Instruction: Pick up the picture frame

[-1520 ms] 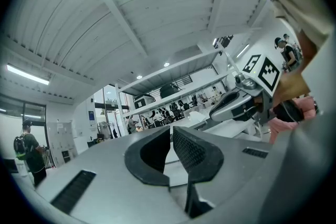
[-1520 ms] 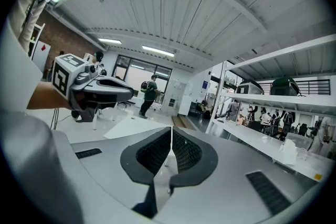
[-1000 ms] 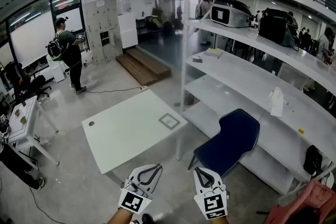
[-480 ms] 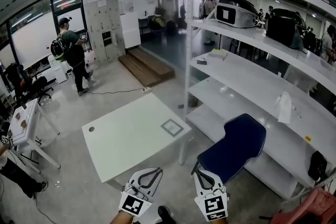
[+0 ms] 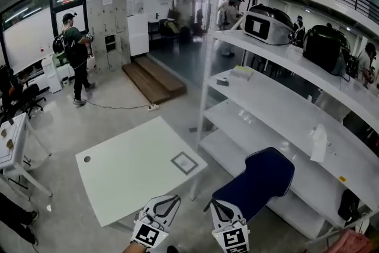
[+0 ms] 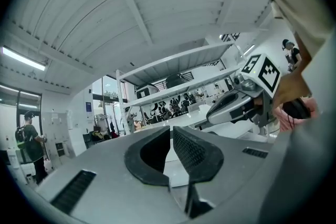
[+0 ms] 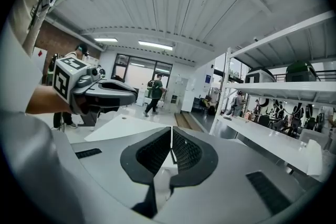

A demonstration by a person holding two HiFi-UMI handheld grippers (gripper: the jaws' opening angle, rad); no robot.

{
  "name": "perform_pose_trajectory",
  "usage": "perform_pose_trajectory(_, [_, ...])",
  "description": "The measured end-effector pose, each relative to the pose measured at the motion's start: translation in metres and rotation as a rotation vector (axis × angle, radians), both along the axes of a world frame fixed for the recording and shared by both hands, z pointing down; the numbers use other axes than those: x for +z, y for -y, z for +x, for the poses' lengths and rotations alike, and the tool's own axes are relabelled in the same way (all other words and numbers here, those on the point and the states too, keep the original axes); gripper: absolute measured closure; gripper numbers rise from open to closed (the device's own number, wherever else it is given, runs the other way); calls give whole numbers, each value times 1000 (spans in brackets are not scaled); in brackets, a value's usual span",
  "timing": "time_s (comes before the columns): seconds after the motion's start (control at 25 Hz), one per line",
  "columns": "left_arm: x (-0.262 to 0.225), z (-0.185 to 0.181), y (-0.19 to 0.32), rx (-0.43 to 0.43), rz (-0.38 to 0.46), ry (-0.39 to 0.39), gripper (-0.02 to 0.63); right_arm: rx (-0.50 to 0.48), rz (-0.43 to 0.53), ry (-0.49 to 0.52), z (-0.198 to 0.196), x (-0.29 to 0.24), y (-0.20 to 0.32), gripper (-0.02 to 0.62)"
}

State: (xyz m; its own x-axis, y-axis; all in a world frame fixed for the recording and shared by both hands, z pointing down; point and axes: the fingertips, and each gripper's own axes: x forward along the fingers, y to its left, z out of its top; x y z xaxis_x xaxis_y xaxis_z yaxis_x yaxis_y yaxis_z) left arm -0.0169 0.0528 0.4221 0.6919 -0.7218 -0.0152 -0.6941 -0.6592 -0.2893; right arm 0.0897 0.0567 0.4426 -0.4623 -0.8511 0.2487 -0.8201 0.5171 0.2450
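A small square picture frame (image 5: 184, 163) with a grey border lies flat near the right corner of the white table (image 5: 127, 172). My left gripper (image 5: 164, 204) and right gripper (image 5: 219, 208) show side by side at the bottom of the head view, short of the table's near edge. Both have their jaws together with nothing between them. In the left gripper view my left gripper (image 6: 171, 132) points level, with the right gripper's body (image 6: 236, 105) beside it. The right gripper (image 7: 171, 132) looks over the table (image 7: 123, 124); the frame is not visible there.
A white shelving rack (image 5: 278, 98) runs along the right, its post (image 5: 204, 80) close to the table's corner. A dark blue chair (image 5: 257, 178) stands beside the rack. A person with a backpack (image 5: 74, 50) stands far back left. Another table (image 5: 9, 139) is at left.
The head view has shifted, and the table with the frame now sits lower and further left. Both grippers stay shut at the bottom edge. The person at the back has stepped left.
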Motion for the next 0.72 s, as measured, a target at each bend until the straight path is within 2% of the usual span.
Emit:
perform_pose_trajectory(0.32, [6, -24, 60, -28, -28, -43, 578, -14, -10, -21, -20, 3, 61, 568])
perform_pose_trajectory(0.72, [15, -27, 120, -101, -64, -32, 578, -79, -33, -2, -23, 12, 136, 568])
